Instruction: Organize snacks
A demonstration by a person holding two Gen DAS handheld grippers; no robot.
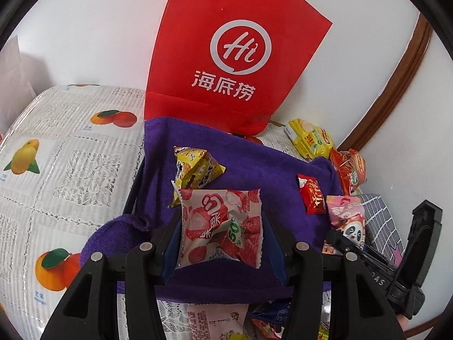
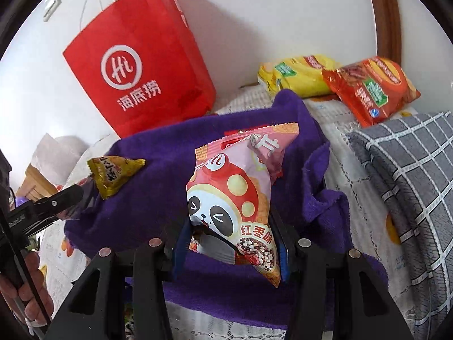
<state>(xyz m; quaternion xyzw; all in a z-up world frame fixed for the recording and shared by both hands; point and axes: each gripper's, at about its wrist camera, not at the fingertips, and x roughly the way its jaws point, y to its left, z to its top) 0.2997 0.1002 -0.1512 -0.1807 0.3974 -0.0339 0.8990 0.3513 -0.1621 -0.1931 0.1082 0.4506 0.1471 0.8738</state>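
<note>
My left gripper [image 1: 222, 238] is shut on a white and red lychee candy packet [image 1: 220, 226], held over a purple towel [image 1: 254, 175]. A yellow triangular snack [image 1: 195, 170] and a small red packet [image 1: 311, 197] lie on the towel. My right gripper [image 2: 230, 246] is shut on a pink panda snack bag [image 2: 237, 198], held above the same towel [image 2: 170, 198]. That bag also shows at the right of the left wrist view [image 1: 346, 221]. The yellow triangular snack [image 2: 113, 174] lies on the towel's left side.
A red paper bag [image 1: 226, 56] stands against the wall behind the towel [image 2: 141, 65]. A yellow bag [image 2: 297, 76] and an orange bag [image 2: 371, 90] lie at the back right. A grey checked cloth [image 2: 410, 184] lies at the right. More packets [image 1: 269, 320] lie near the front edge.
</note>
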